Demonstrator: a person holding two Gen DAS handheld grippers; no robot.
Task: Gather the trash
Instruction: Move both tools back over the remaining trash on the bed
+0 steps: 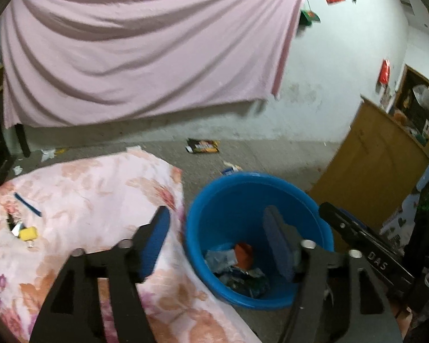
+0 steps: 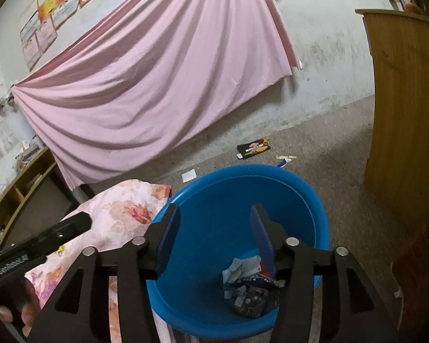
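A blue plastic bucket [image 1: 214, 200] stands on the floor beside a floral-covered table [image 1: 100, 188]; it holds crumpled wrappers [image 1: 237, 268] at the bottom. It also shows in the right wrist view [image 2: 214, 188] with the wrappers [image 2: 248, 285] inside. My left gripper [image 1: 218, 224] is open and empty, one finger over the table edge, the other over the bucket. My right gripper [image 2: 214, 223] is open and empty above the bucket's mouth. On the table lie a blue strip [image 1: 27, 204] and a yellow piece with small scraps [image 1: 28, 233].
A dark snack wrapper [image 1: 203, 145] and small scraps [image 1: 231, 168] lie on the floor past the bucket, also in the right wrist view [image 2: 253, 147]. A pink sheet [image 1: 146, 45] hangs behind. A wooden cabinet [image 2: 406, 114] stands at the right.
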